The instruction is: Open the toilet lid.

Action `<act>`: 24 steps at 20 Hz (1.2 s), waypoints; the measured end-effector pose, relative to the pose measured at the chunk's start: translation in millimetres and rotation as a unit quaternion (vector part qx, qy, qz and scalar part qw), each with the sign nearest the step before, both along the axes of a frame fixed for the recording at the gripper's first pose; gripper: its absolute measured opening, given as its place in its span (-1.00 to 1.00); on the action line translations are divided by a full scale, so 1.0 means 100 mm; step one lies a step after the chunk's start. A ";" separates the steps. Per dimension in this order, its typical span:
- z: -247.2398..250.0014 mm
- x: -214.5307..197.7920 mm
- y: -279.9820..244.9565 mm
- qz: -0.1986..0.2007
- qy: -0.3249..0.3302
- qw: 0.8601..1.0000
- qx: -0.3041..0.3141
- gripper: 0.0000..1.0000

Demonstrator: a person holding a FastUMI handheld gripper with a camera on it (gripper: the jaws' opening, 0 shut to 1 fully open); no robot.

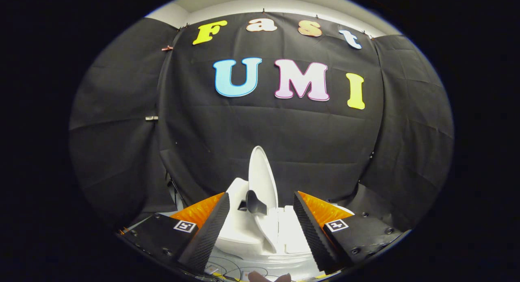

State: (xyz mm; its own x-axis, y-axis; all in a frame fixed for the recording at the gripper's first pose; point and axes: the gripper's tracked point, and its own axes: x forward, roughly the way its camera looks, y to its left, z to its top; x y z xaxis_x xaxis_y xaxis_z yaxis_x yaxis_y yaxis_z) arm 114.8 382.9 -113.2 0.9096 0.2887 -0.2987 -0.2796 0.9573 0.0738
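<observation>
**Toilet lid seen raised between spread jaws**

A small white toilet (260, 233) is pictured ahead of the gripper (260, 225), framed in the gap between the two fingers. The toilet lid (262, 180) is shown standing up, close to upright and seen nearly edge-on, its rounded top rising above the fingertips against the black cloth wall (260, 131) of the booth. A dark, stubby handle-like piece (254, 202) is seen fixed to the lid's lower part, on the side facing the left finger. Below the lid, the white seat and bowl are exposed on the left-finger side, and a flat white block of the toilet's body (290, 233) is seen on the right-finger side.

The jaws are held wide apart, and nothing is gripped by them. The ribbed black pad of the left finger (205, 233) and that of the right finger (313, 233) are each seen clear of the lid, with the toilet lying between and just beyond them. Orange panels are visible behind both pads, and a square black-and-white marker is carried on each finger's black housing.

Thin cables (233, 267) are seen lying on the pale surface just below the toilet, between the finger bases. Whether the lid leans on anything behind it cannot be told.
</observation>
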 end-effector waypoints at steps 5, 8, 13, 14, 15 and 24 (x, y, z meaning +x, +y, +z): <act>0.47 -0.08 -0.33 -0.008 -0.039 0.999 0.028 0.98; 0.70 -0.09 -0.61 -0.020 -0.059 0.997 0.042 0.98; 0.98 -0.15 -1.18 -0.043 -0.084 0.994 0.053 0.98; 1.02 -0.16 -1.30 -0.046 -0.087 0.994 0.055 0.97; 1.06 -0.18 -1.41 -0.050 -0.089 0.993 0.056 0.99; 1.22 -0.31 -2.35 -0.087 -0.110 0.989 0.047 1.00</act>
